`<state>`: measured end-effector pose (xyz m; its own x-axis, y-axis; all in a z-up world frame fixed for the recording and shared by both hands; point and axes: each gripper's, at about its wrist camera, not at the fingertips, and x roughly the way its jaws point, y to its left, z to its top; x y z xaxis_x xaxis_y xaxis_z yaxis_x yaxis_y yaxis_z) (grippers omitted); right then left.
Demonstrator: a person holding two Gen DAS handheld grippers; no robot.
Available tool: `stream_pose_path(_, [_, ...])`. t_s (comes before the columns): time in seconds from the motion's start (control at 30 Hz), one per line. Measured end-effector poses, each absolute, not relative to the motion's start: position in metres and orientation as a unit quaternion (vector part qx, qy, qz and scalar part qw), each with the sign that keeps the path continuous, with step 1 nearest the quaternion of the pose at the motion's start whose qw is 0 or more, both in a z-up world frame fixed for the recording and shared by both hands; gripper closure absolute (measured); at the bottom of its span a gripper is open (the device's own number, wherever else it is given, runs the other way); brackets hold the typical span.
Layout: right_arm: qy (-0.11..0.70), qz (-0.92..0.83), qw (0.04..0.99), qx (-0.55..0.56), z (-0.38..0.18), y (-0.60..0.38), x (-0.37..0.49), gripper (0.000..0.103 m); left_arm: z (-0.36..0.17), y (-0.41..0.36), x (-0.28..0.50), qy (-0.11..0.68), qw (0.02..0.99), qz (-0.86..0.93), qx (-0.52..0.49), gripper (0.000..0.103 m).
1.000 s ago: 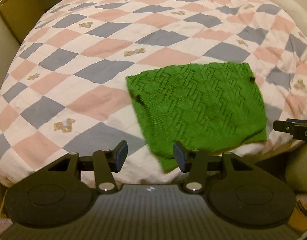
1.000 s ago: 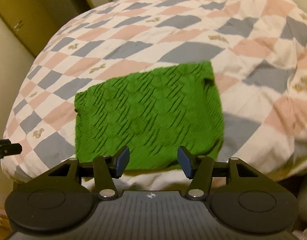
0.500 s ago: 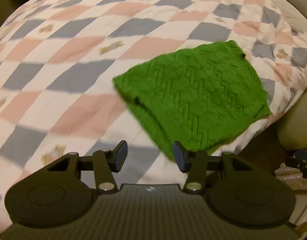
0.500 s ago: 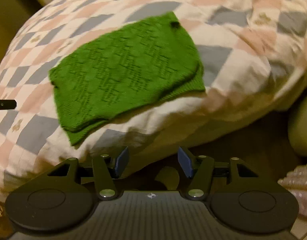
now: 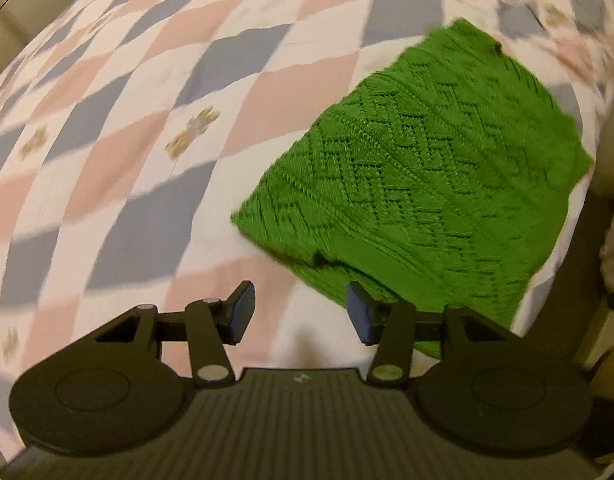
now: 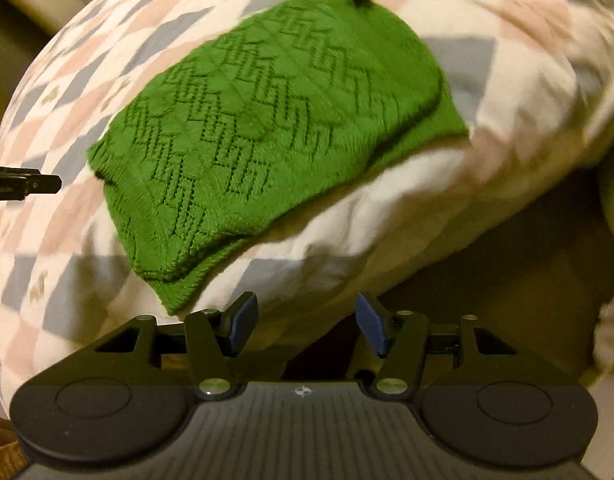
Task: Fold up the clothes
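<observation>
I had both sets of fingers spread and empty: the left gripper (image 5: 299, 312) hung just beside the green knit's (image 5: 427, 184) near corner, the right gripper (image 6: 305, 328) off the bed's (image 6: 387, 232) edge. The knit lay folded flat there, seemingly finished. No containers showed.

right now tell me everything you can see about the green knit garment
The green knit garment looks like soft openwork wool with a zigzag lattice pattern. It lies folded into a rough rectangle, layered edges showing at its near corner, flat on the checked quilt near the bed's edge. A small dark spot marks its far end. Neither hand-held gripper touches it.
</observation>
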<state>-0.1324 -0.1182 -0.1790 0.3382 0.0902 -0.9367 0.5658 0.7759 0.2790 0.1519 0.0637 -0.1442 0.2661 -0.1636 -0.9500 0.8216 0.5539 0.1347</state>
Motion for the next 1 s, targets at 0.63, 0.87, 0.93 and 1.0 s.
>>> stream_pose_path(0.63, [0.534, -0.248, 0.736, 0.334, -0.210, 0.039, -0.093, 0.045, -0.205, 0.080, 0.169, 0.185, 0.506, -0.603, 0.588, 0.048])
stream_pose_path(0.87, [0.543, -0.258, 0.739, 0.305, -0.220, 0.059, -0.071, 0.045, -0.254, 0.106, 0.169, -0.022, 0.363, -0.630, 0.686, 0.045])
stream_pose_path(0.93, [0.547, -0.260, 0.741, 0.290, -0.222, 0.066, -0.066, 0.045, -0.270, 0.114, 0.173, -0.078, 0.326, -0.628, 0.702, 0.044])
stream_pose_path(1.0, [0.553, -0.263, 0.746, 0.262, -0.225, 0.073, -0.060, 0.045, -0.287, 0.120, 0.177, -0.135, 0.300, -0.623, 0.709, 0.044])
